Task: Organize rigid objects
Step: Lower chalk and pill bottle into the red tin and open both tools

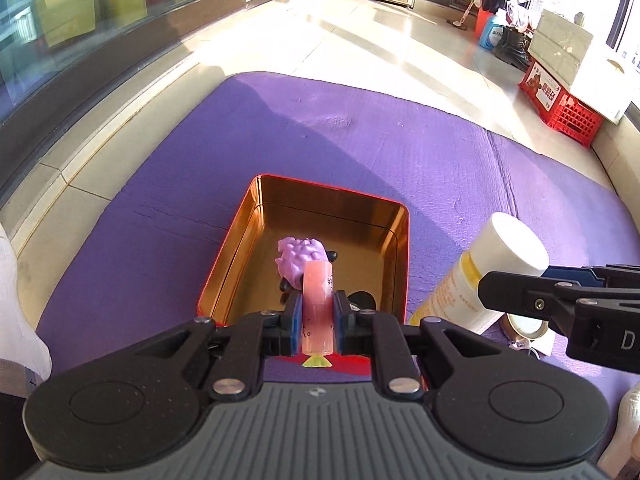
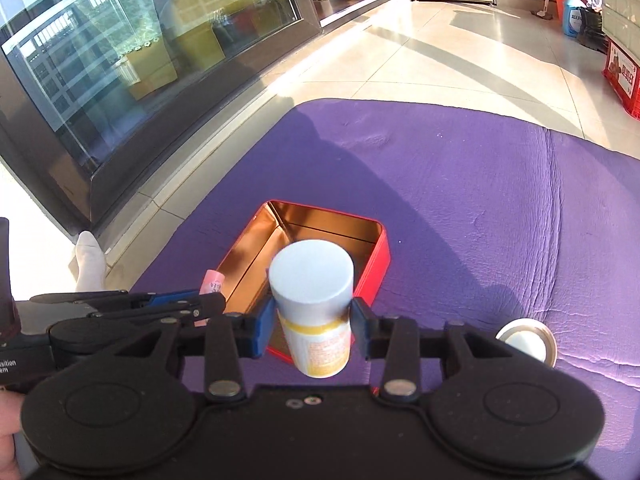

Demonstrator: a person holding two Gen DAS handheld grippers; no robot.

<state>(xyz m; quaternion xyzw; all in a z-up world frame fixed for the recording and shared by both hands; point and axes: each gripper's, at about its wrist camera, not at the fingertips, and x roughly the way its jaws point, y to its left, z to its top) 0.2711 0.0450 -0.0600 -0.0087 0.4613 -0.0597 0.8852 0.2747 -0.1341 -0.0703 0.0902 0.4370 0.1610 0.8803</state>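
Observation:
A red tin with a gold inside (image 1: 394, 240) (image 2: 378, 264) lies open on the purple mat. A purple spiky toy (image 1: 298, 258) lies inside it. My left gripper (image 1: 317, 312) is shut on a pink tube (image 1: 316, 292) with a yellow-green fin at its near end, held above the tin's near edge; the tube's tip shows in the right wrist view (image 2: 212, 282). My right gripper (image 2: 313, 326) is shut on a white-capped bottle with a yellow band (image 2: 314, 300) (image 1: 492, 268), held to the right of the tin's near end.
A round metal lid with a white centre (image 2: 528, 342) (image 1: 524, 326) lies on the mat (image 1: 360, 136) to the right. Glass doors run along the left. A red crate (image 1: 560, 104), boxes and bottles stand far right. A white sock (image 2: 88, 258) lies at left.

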